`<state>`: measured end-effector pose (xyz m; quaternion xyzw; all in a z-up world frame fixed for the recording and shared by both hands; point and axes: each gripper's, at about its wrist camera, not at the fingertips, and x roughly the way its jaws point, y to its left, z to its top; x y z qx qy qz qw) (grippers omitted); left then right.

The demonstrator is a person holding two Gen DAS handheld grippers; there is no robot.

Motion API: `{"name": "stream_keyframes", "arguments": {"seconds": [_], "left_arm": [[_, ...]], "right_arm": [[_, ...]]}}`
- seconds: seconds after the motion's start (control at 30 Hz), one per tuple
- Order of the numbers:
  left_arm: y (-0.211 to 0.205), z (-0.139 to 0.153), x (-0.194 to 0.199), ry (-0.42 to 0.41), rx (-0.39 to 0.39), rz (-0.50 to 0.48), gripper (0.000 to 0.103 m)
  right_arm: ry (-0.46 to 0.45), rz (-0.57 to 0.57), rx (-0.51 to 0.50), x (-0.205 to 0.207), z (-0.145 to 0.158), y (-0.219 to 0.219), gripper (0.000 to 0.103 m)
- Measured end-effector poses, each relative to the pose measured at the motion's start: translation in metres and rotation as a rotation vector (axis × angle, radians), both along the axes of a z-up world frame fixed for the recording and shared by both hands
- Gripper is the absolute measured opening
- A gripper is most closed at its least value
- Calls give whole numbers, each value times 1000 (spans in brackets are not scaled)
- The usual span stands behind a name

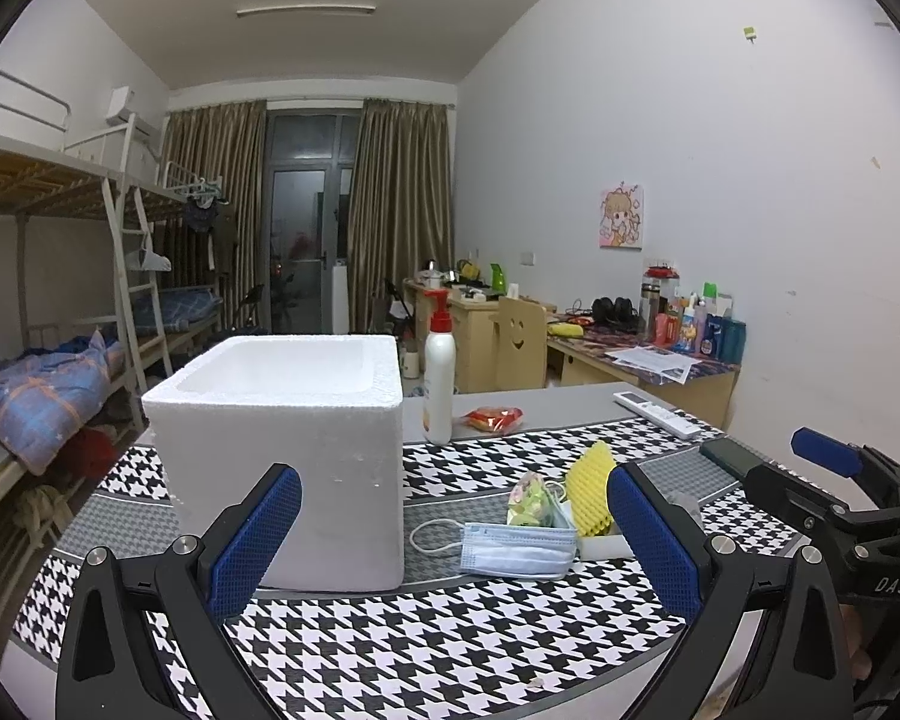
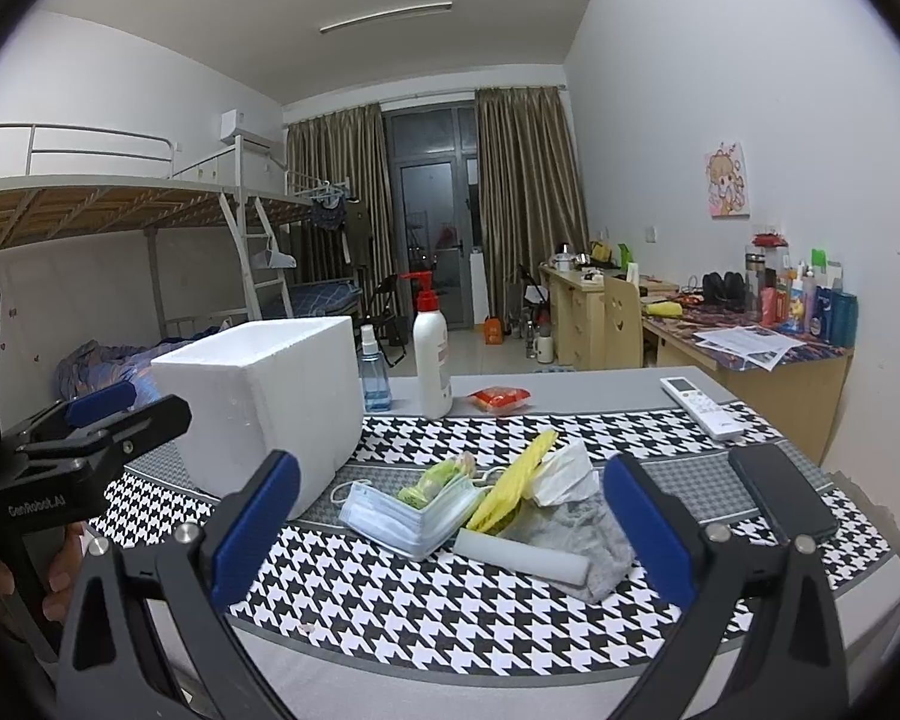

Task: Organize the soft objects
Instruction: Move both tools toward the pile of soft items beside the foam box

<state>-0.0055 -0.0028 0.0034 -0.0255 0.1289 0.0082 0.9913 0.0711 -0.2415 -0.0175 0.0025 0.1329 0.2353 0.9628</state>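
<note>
Your left gripper (image 1: 453, 534) is spread wide with nothing between the blue pads, hanging just above the houndstooth table mat (image 1: 450, 648). Your right gripper (image 2: 450, 531) is just as wide apart and also holding nothing.

From the left wrist view, the white foam box (image 1: 282, 456) stands at about 11 o'clock, open top up, its front face right behind the left pad. The soft stuff is piled at roughly 1 o'clock: a blue face mask (image 1: 513, 549) lying flat, a green snack packet (image 1: 531, 504) touching its far edge, and a yellow sponge (image 1: 591, 495) propped on edge beside that.

From the right wrist view the same pile sits dead ahead at 12 o'clock, between the pads: a grey cloth (image 2: 582, 531), a white foam roll (image 2: 522, 555) against it and a crumpled white bag (image 2: 567, 474) behind.

Farther out, a pump bottle (image 2: 432, 354) and blue spray bottle (image 2: 373, 375) stand at 12, a red packet (image 2: 499, 399) near them, a remote (image 2: 701, 407) and a dark phone (image 2: 783, 495) at 2. Beyond that there's dorm room: bunk beds at 10, curtains at 12, cluttered desks at 2.
</note>
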Motion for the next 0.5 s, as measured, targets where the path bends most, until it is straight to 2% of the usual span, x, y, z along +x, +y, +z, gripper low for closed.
{"name": "stream_keyframes", "arguments": {"seconds": [0.5], "left_arm": [[-4,3,2,-1,11,-10,102]], "right_arm": [[0,-3,4,-1,1,-2,102]]}}
